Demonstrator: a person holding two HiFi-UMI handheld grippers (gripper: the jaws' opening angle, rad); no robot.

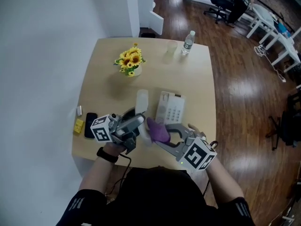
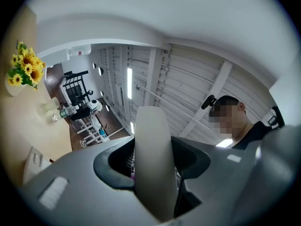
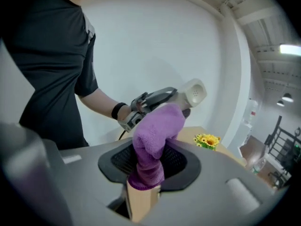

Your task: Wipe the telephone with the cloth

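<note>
On wood floor (image 1: 244, 93), table (image 1: 108, 95) with telephone (image 1: 171, 108)

The head view is looking steeply down from above the near edge of the table (image 1: 108, 84), taking in its whole top and the floor (image 1: 244, 79) beyond. The left gripper view is sitting over the table's near side, tilting up at the ceiling (image 2: 188, 79), with the handset (image 2: 153, 159) filling its foreground. The right gripper view is facing across the table's near side toward the wall (image 3: 155, 46), close behind the cloth (image 3: 155, 135). All three are catching the handset and the sunflowers (image 1: 130, 62) on the table's far half.
</note>
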